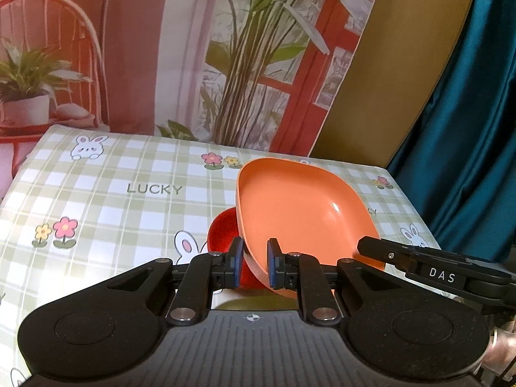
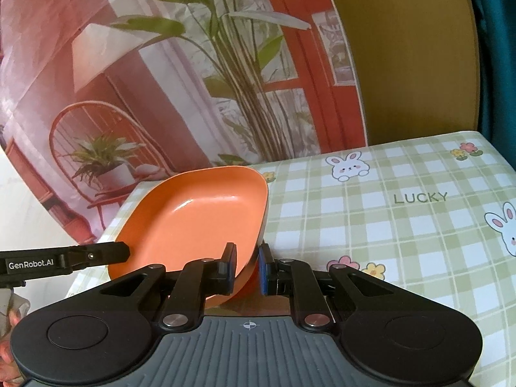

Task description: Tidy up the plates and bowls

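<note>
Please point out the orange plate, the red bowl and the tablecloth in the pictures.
orange plate (image 1: 300, 206): left wrist view, inner bottom.
red bowl (image 1: 222, 229): left wrist view, visible inside, left of the plate.
tablecloth (image 2: 387, 225): right wrist view, bare checked part.

Table (image 1: 96, 193) w/ green-white check cloth, bunnies, flowers & "LUCKY" print fills mid frame in both views. Behind it a printed backdrop (image 1: 161, 48) across upper left: pink walls, red chair w/ small potted plant, tall leafy plant centre, red window frame. Right of that a plain olive-gold panel (image 1: 403, 64), then teal curtain (image 1: 477, 129) at far right edge. Light warm, bright glare at left
</note>
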`<action>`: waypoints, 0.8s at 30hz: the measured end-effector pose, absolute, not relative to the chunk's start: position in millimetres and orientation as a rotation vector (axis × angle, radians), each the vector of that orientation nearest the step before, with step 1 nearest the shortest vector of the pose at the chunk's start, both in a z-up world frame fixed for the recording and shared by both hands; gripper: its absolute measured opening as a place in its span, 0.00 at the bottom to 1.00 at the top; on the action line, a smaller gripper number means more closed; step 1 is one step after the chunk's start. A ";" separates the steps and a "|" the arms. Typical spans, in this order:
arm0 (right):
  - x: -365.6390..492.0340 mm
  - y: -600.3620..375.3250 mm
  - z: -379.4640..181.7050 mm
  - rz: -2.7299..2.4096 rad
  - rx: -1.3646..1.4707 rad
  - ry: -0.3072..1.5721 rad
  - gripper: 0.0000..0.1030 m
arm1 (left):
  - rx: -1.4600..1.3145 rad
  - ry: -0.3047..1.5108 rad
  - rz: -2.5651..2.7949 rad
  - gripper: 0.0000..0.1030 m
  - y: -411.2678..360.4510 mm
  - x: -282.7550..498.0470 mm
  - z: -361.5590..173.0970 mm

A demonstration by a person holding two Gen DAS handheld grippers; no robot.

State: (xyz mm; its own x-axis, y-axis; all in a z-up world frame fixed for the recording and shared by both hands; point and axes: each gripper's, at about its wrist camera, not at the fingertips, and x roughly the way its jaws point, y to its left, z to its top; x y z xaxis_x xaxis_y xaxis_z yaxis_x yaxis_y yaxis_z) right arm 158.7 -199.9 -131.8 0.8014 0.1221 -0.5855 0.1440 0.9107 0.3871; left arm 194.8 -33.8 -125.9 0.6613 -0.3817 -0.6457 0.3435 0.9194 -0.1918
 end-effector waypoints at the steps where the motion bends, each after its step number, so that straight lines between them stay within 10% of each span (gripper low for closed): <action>1: 158.0 -198.2 -131.8 -0.010 0.430 0.648 0.13 | -0.058 0.743 -0.407 0.16 -32.4 193.1 -126.9; 24: 141.0 -176.4 -134.7 0.035 0.397 0.690 0.13 | -0.116 0.785 -0.388 0.16 -5.5 163.2 -147.3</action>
